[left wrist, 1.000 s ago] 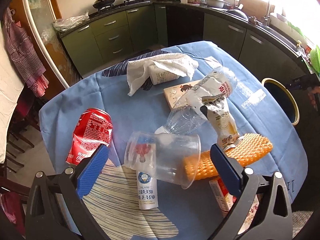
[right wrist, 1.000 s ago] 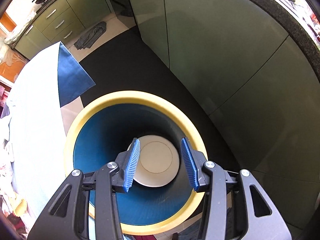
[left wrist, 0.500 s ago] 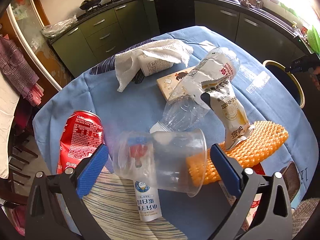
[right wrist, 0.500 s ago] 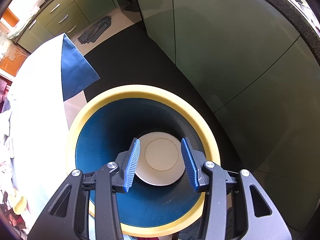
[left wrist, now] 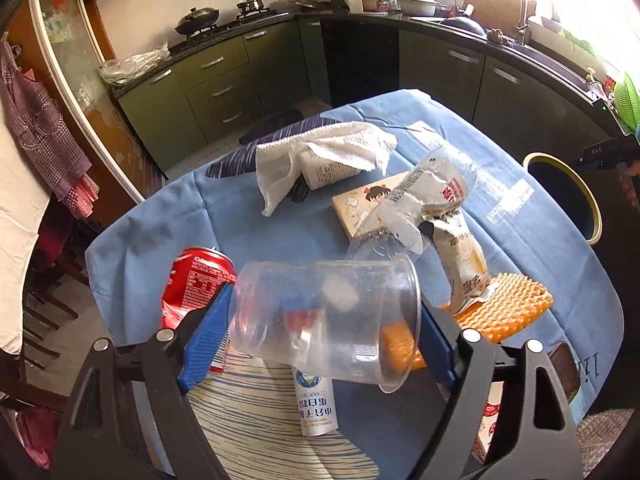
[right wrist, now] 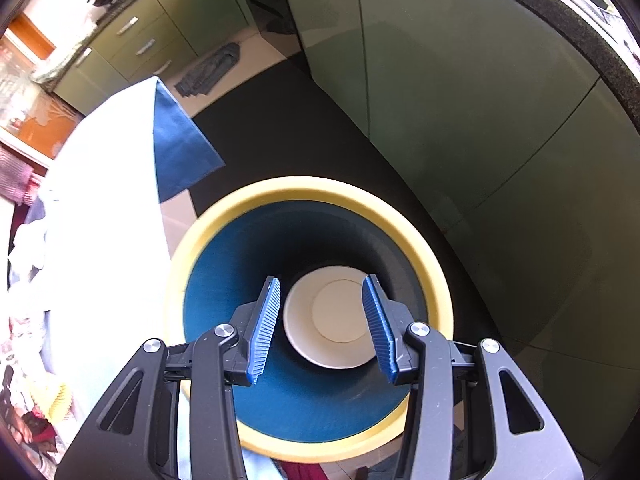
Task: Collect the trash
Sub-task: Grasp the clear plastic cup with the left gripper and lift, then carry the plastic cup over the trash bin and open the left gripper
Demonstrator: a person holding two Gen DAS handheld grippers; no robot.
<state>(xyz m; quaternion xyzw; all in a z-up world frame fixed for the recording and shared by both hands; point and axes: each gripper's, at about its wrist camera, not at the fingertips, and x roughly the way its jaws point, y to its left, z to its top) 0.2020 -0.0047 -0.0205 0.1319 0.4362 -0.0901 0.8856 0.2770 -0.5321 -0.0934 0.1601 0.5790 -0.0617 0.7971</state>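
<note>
A clear plastic cup lies on its side between the blue pads of my left gripper. Its base touches the left pad and its rim touches the right pad while the jaws are closing. It sits just above the blue tablecloth. Around it lie a dented red cola can, a small white carton, a crushed clear bottle, a cream wrapper and an orange foam net. My right gripper hangs open over the yellow-rimmed blue bin with nothing between its pads. A white paper dish lies at the bin's bottom.
A paper towel drapes over a cup at the table's far side, beside a flat beige box. The bin stands off the table's right edge, in front of green kitchen cabinets. Chairs stand at the left.
The left jaws have narrowed onto the clear cup, which now sits higher in the picture and closer to the camera. The right gripper has drifted slightly over the bin at the same opening.
</note>
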